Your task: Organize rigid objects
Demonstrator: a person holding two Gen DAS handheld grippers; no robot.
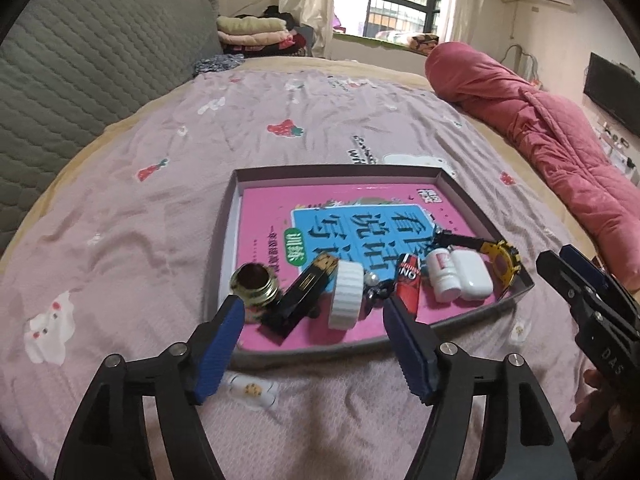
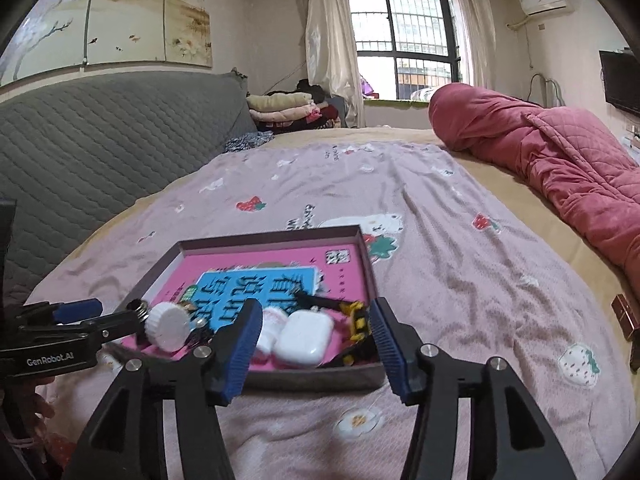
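1. Here the left gripper (image 1: 314, 322) tilts downward over the tray's (image 1: 516, 298) near rim, jaws spread, nothing between the pads.
2. Just beyond them lie a jar (image 1: 254, 286), a black box (image 1: 302, 294) and a white cap (image 1: 347, 294).
3. The right gripper (image 2: 316, 330) hovers likewise, jaws apart and empty; beyond them sit a white case (image 2: 304, 338) and, seemingly, a watch (image 2: 356, 322).
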